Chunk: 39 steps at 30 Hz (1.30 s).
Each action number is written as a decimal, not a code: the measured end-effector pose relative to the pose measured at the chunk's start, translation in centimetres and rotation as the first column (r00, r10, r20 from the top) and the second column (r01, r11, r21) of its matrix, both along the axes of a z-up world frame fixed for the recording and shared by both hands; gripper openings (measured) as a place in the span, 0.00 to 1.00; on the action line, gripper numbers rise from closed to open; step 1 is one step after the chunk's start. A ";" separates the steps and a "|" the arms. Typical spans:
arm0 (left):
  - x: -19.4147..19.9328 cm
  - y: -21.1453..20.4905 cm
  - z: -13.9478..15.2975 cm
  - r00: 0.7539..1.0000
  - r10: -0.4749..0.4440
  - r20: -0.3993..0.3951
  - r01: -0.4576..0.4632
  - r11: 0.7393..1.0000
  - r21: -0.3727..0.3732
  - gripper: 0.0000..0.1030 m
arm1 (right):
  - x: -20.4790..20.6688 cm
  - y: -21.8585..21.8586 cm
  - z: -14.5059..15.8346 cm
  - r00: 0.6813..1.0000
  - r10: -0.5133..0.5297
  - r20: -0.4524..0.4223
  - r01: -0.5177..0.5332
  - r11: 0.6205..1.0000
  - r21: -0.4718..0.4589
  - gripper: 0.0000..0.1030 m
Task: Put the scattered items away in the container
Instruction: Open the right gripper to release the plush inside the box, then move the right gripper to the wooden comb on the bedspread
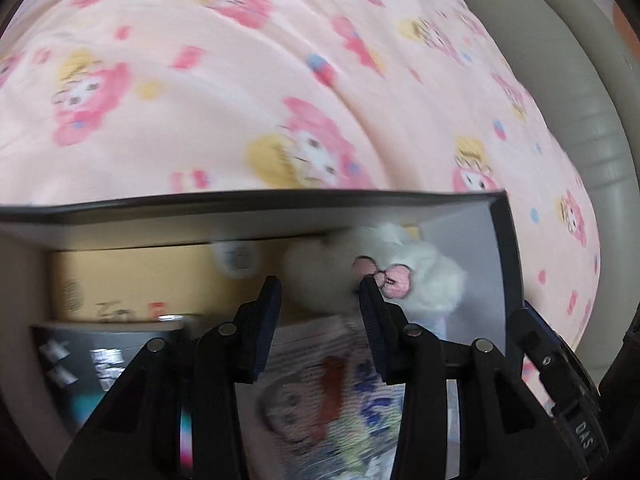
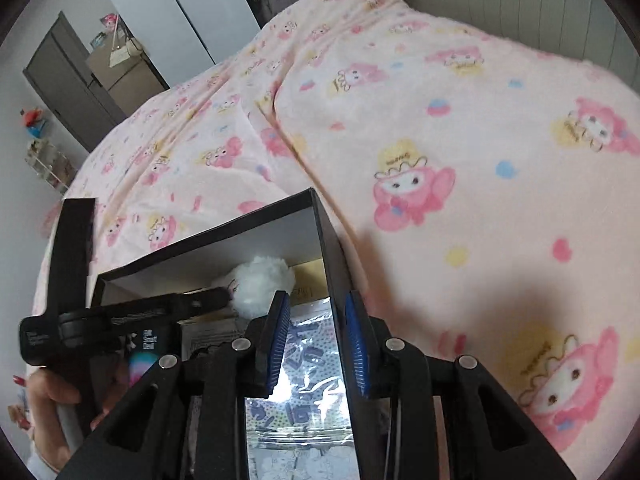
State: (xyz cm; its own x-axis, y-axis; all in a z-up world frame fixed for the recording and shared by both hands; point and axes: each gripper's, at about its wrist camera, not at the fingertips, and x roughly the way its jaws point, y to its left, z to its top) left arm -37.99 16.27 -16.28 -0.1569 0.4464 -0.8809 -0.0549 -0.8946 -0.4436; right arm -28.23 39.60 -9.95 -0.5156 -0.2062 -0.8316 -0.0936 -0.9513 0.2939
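Two grippers over one black container (image 2: 320,216) set on a pink cartoon-print blanket (image 2: 460,128). Contents noted: white plush toy (image 1: 420,276) with pink bow at the far wall, glossy printed packet (image 2: 304,360) in the middle, tan box (image 1: 140,276) and dark printed box (image 1: 92,360) to the side. Left gripper (image 1: 320,284): jaws part-way apart, nothing pinched; the plush lies just beyond and partly behind the right-hand fingertip, contact not certain through blur. Right gripper (image 2: 316,300): blue pads straddle the container's side wall, narrowly set; whether they actually clamp the wall cannot be told. Risks, as judgement: a sideways drift of the right gripper could drag or tip the container on the soft bedding; the left fingertip could snag the plush's fur and lift it back out. Left wrist view alone shows the plush's bow and the boxes' print; right wrist view alone shows the person's hand (image 2: 52,392) on the left tool, the wall straddle, and no loose items on the visible blanket.
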 end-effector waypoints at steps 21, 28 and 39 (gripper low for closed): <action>9.9 -0.2 9.9 0.953 -0.118 -0.279 0.121 0.993 -0.005 0.45 | 7.1 -4.3 5.6 0.982 0.073 -0.176 -0.023 0.961 0.274 0.33; 18.1 -4.2 13.1 0.927 -0.108 -0.359 0.123 0.992 0.019 0.48 | 13.6 -5.7 7.4 0.980 0.075 -0.186 -0.043 0.985 0.168 0.36; 25.0 -10.3 15.7 0.920 -0.109 -0.377 0.122 0.992 0.011 0.49 | 19.6 -12.5 10.3 0.967 0.162 -0.195 -0.117 0.968 0.224 0.36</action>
